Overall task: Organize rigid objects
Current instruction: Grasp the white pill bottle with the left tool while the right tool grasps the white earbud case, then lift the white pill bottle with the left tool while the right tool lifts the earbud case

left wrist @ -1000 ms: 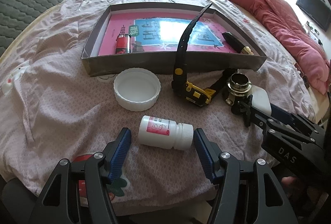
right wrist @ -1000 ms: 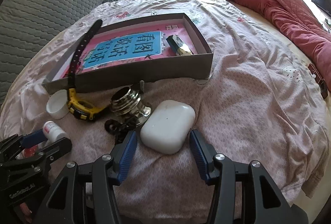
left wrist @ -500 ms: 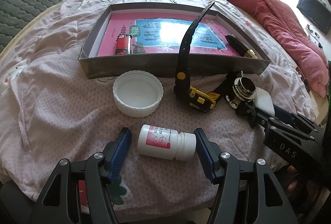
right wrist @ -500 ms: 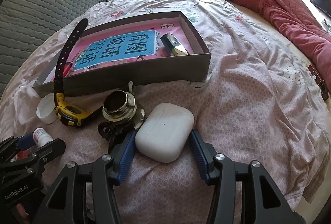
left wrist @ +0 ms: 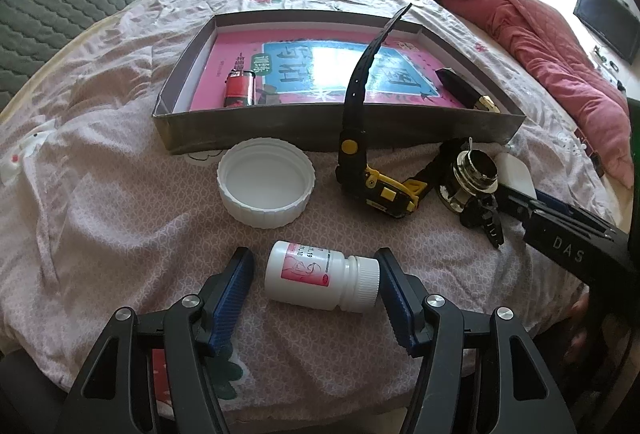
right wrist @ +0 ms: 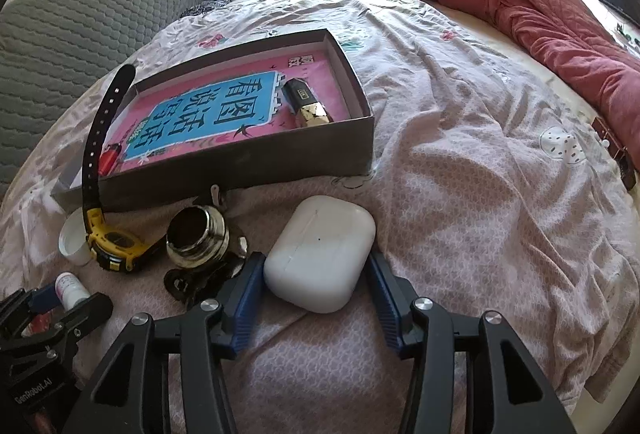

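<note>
Bedspread (left wrist: 120, 193), pill bottle (left wrist: 322, 276) between spread left gripper (left wrist: 316, 294), earbud case (right wrist: 320, 252) between spread right gripper (right wrist: 316, 292)

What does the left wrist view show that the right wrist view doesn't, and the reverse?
Left wrist only: the whole pill bottle lying between the open left gripper, the lighter unobstructed, and the white lid in full.

Right wrist only: the whole white earbud case between the open right gripper, and the bedspread beyond the box.

Both: the box, the yellow watch, the metal cap, the black-and-gold tube.
</note>
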Demonstrator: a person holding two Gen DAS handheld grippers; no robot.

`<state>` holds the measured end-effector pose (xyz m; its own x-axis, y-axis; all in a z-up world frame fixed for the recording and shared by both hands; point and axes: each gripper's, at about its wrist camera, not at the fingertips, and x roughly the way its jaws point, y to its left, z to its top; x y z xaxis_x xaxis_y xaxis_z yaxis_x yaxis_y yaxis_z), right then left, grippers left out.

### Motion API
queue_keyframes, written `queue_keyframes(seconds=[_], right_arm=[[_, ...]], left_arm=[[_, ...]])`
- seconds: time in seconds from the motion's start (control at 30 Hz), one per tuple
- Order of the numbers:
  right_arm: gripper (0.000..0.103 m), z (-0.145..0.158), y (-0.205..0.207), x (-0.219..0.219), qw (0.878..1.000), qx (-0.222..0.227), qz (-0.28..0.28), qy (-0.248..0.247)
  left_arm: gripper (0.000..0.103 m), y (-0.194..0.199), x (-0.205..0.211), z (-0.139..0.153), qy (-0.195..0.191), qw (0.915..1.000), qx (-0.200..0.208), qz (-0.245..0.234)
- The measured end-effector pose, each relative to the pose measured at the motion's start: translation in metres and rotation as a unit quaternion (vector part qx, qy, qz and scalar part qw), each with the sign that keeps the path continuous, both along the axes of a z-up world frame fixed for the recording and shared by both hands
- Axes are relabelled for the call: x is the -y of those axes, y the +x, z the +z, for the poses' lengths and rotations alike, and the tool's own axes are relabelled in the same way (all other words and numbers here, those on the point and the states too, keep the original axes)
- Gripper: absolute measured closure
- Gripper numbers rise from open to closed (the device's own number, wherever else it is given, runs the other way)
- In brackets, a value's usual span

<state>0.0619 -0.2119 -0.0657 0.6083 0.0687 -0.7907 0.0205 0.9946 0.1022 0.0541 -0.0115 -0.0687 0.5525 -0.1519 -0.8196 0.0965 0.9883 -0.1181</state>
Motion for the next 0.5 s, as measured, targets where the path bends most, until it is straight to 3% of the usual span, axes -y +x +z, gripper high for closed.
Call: queue_keyframes(seconds=[0.13, 0.5], right_arm=[[0.053, 0.001, 0.001, 0.003, 1.000, 0.005, -0.001, 0.007], [0.056, 0.008, -0.003, 0.011, 0.999, 0.025, -0.005, 0.032]], left_arm=[[0.052, -0.001, 0.002, 0.001, 0.000, 1.0000, 0.005, -0.006], [0.053, -0.001, -0.007, 0.009, -0.031, 0.9994, 0.014, -0.004]])
